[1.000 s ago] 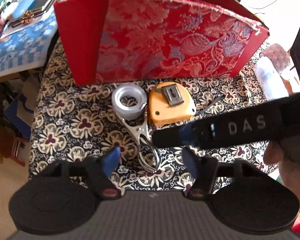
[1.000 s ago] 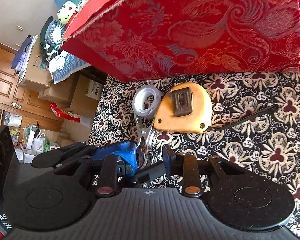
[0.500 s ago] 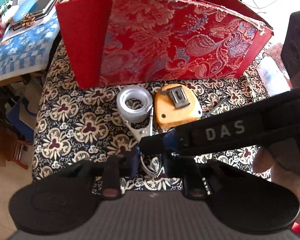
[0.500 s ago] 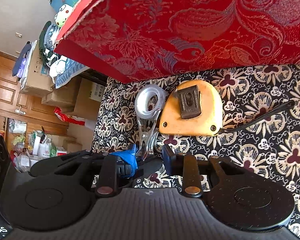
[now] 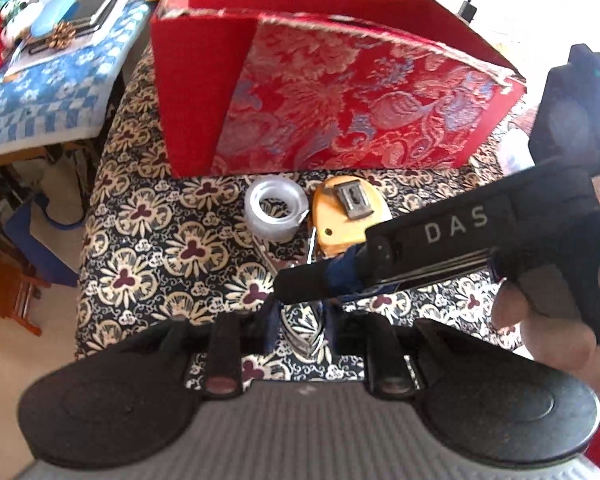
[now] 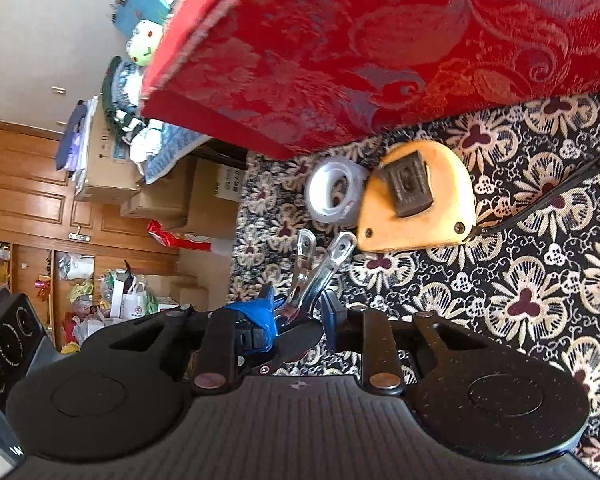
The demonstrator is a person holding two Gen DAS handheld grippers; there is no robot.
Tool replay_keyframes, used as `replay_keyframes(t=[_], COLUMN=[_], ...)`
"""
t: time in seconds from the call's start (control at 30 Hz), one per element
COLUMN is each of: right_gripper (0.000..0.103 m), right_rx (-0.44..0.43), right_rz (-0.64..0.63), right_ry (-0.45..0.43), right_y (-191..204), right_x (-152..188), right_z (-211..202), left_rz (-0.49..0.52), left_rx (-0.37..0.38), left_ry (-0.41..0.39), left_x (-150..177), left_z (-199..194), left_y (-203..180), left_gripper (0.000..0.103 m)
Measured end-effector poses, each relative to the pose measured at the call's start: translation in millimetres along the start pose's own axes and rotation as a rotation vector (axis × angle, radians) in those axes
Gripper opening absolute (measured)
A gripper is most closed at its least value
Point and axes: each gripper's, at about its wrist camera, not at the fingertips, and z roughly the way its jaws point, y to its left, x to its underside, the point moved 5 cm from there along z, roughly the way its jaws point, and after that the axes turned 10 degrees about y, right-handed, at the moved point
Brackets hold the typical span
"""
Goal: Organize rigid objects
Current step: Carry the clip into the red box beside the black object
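Note:
A metal spring clamp point(image 6: 318, 268) is held off the patterned cloth; its handle end shows in the left wrist view point(image 5: 302, 330) between my left gripper's fingers. My left gripper point(image 5: 300, 320) is shut on the clamp. My right gripper point(image 6: 300, 314) is also closed in around the clamp's handles, its black finger point(image 5: 320, 282) crossing over the left one. A clear tape roll point(image 5: 276, 210) point(image 6: 334, 192) and an orange tape measure point(image 5: 350, 212) point(image 6: 416, 196) lie beside each other on the cloth before the red brocade box point(image 5: 340, 100) point(image 6: 380, 48).
The flowered black cloth point(image 5: 140, 248) covers a small table whose left edge drops to the floor. A black cord point(image 6: 548, 196) runs right from the tape measure. A blue checked surface with a phone point(image 5: 92, 4) stands at the far left. Cardboard boxes point(image 6: 164, 196) are stacked beyond.
My left gripper has shut on the clamp's handles and lifted the clamp back off the tape roll. The right gripper stayed around the same clamp.

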Motion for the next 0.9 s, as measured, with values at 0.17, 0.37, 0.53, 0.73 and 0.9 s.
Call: replay_keyframes(t=[0.17, 0.37, 0.53, 0.73, 0.9], right_gripper=[0.006, 0.006, 0.006, 0.005, 0.005], right_rx=[-0.01, -0.009, 0.023, 0.085, 0.133], right_rz=[-0.024, -0.05, -0.1, -0.169, -0.197], right_ry=[-0.081, -0.228, -0.354, -0.45, -0.453], right_y=[4.5, 12.8, 24.9, 35.0, 33.8], right_x=[4.0, 1.6, -11.1, -46.9, -89.3], right_z=[-28.8, -80.7, -121.2, -157.9, -169.0], left_rz=[0.051, 0.147, 0.257, 0.351, 0.388], left_rx=[0.019, 0.062, 0.098, 0.129, 0.119], left_ry=[-0.033, -0.11, -0.194, -0.293, -0.329], left_x=[-1.0, -24.5, -50.7, -96.7, -143.0], left_z=[-19.9, -43.0, -65.2, -84.9, -83.7], left_y=[-12.1, -35.2, -63.3, -90.9, -98.7], left_gripper=[0.019, 0.019, 0.019, 0.018, 0.018])
